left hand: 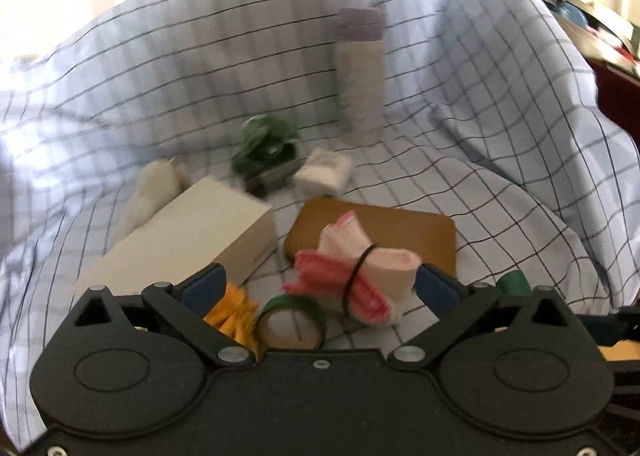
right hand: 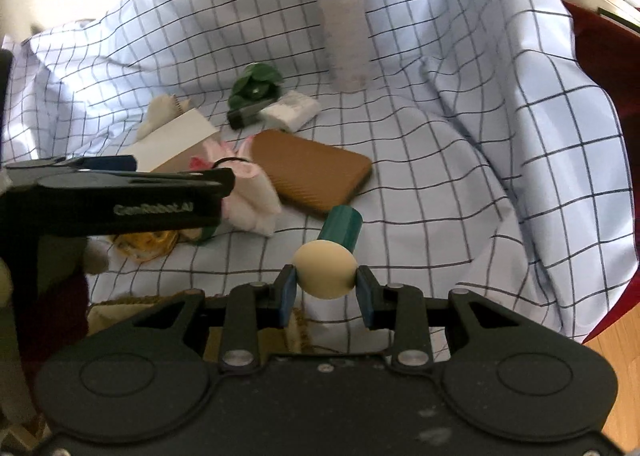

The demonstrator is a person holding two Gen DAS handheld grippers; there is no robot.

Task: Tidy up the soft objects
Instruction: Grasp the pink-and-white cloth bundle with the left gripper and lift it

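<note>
1. Far left, on the blue-checked cloth [right hand: 460, 183]: a cream cloth bundle [right hand: 160, 113] lies against the far end of a white box [right hand: 176, 143], which runs toward you at a slant.
2. Your left gripper [left hand: 320, 288] stands with its jaws spread wide and nothing pressed between the pads — the pink-and-white rolled sock bundle [left hand: 360, 276], tied with a black band, lies on the cloth in the gap, closer to the right pad. A green tape roll [left hand: 292, 320] and a yellow ruffled piece [left hand: 232, 316] sit just near of it, beside the left pad.
3. Centre: a brown ribbed pouch [right hand: 312, 171] lies flat, just right of the sock bundle and partly beneath its far end.
4. Farther back, a green leafy item [right hand: 256, 85] sits on a dark base, touching a white folded cloth [right hand: 292, 109] on its right.
5. Your right gripper [right hand: 325, 288] is clamped on a cream ball [right hand: 325, 274] — the head of a piece with a teal cylinder [right hand: 342, 228] pointing away from you, over the near cloth.
6. Far right of centre, a tall pale bottle [right hand: 346, 27] with a lilac cap stands upright, well apart from the rest.
</note>
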